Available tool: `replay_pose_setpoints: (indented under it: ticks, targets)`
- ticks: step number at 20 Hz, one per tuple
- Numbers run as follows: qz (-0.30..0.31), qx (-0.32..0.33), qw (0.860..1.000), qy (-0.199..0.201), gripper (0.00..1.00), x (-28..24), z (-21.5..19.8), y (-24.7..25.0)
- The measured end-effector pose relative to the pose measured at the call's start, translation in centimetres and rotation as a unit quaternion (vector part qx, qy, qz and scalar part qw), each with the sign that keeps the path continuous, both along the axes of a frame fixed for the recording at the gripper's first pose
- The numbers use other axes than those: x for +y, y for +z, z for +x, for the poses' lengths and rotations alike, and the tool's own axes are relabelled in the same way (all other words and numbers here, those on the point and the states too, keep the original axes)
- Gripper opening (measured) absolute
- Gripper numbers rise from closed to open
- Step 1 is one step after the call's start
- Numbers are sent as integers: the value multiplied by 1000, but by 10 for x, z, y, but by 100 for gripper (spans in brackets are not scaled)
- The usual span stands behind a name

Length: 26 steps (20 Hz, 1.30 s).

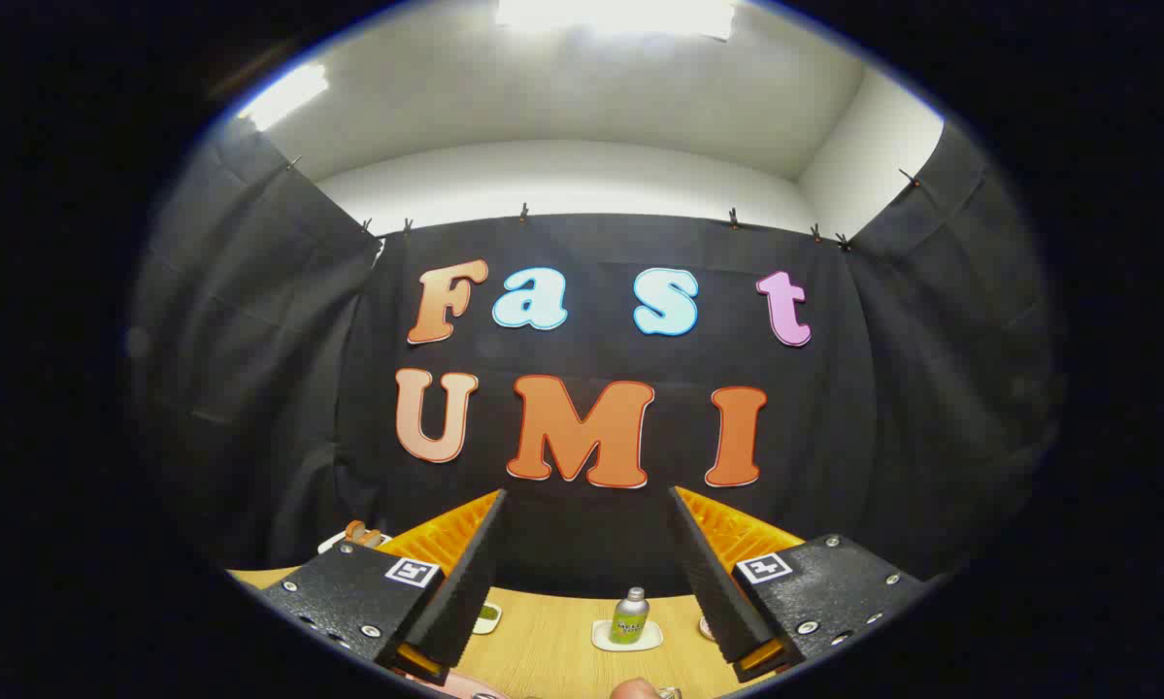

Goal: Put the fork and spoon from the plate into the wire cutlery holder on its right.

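Two claw (586,495) fingers spread wide, empty, above wooden table (552,650).

A bottle (629,615) stands on a small tray (626,636) near the desk's (552,650) far edge, beyond the spread-apart claw (587,515).

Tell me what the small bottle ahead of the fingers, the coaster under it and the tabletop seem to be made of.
Bottle: likely metal, with a dull silvery neck and cap and a green wrap around the body. Coaster: pale and smooth, perhaps ceramic or plastic; too small to settle. Tabletop: wood or wood-look laminate, light tan with faint grain. The gripper is open, holding nothing.
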<state>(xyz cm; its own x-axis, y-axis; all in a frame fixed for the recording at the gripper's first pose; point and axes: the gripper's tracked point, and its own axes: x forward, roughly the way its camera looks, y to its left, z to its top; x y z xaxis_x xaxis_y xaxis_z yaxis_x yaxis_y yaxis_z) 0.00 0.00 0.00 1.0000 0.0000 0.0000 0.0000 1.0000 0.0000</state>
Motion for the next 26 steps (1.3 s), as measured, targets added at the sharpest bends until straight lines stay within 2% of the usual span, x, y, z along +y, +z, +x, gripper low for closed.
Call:
replay_pose_setpoints:
  ticks: [7, 18, 22, 26]
  targets:
    - [-7, 22, 999, -34, 95, -12, 16, -18]
    - [-6, 55, 997, -48, 95, 7, 25, -49]
    - [-4, 123, 992, -26, 95, 27, 16, -92]
    - [8, 224, 975, 6, 95, 53, -5, -150]
